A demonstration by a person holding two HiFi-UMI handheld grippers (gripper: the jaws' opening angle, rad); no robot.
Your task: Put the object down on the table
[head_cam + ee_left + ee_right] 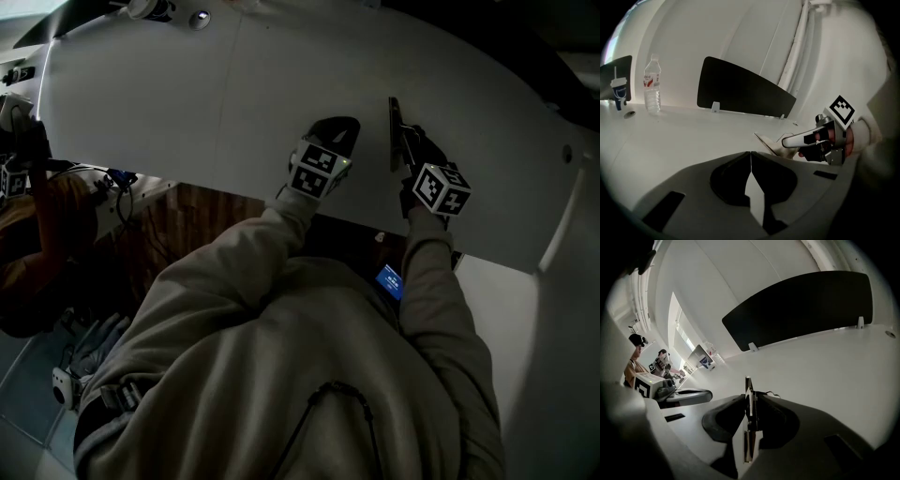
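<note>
While the head view is showing both my tongs low over the white worktop [234,94], the right gripper view is giving me the grip itself: my right tongs [751,401] are clenching a thin flat piece [748,385] that is standing on edge. Only the left gripper view is showing a water bottle [652,84] and a black divider [740,91] farther back, and my left tongs [750,157] are pressing together on nothing. The piece is hanging just right of them, apart; I cannot tell whether it is touching the worktop.
</note>
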